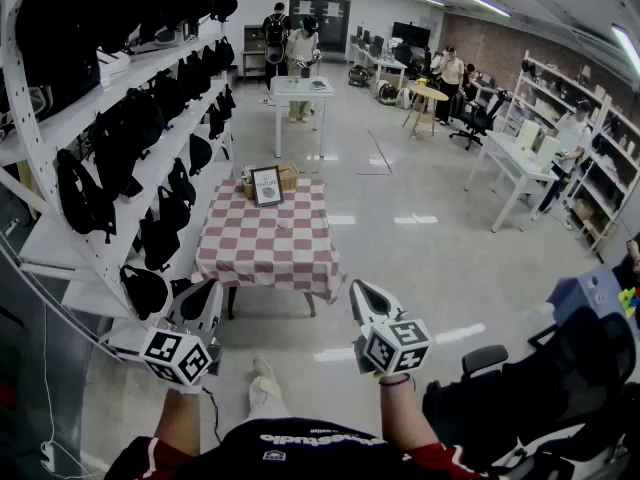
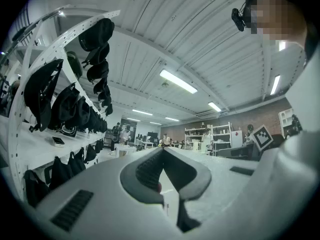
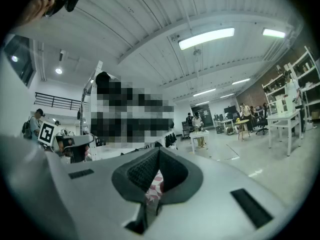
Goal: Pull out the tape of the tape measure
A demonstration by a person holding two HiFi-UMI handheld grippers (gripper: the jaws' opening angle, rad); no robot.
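Dark shirt (image 1: 300, 440): nearest item, at the lower edge of the head view, behind both grippers; bare forearms run forward from it to the marker cubes.
Left gripper (image 1: 208, 290): held level. In the left gripper view (image 2: 162, 150) the jaw tips meet at a point, nothing between the pads. Closed, empty.
Right gripper (image 1: 358, 290): held level, beside the left one and apart from it. In the right gripper view (image 3: 158, 150) the tips meet. Closed, empty; only checked cloth shows through the gap behind the tips.
Shoe (image 1: 264, 376): on the floor, below and between the two grippers.
Table (image 1: 262, 253): red-and-white checked cloth, ahead of both jaw tips and well apart from them.
Framed sign (image 1: 266, 185): upright at the table's far edge, beyond the jaw tips.
Basket (image 1: 289, 176): just behind the sign; contents not discernible.
Shelf rack (image 1: 130, 128): loaded with black bags, on the left gripper's outer side.
Office chair (image 1: 560, 368): on the right gripper's outer side.
Tape measure: not visible in any view; not in either gripper, not identifiable on the table top.
Progress: judged not begun. No housing gripped, no tape drawn.
Remaining: locate the tape measure, close the distance to it, open the jaws, grip the housing with one gripper and the tape end with the other, draw them apart.
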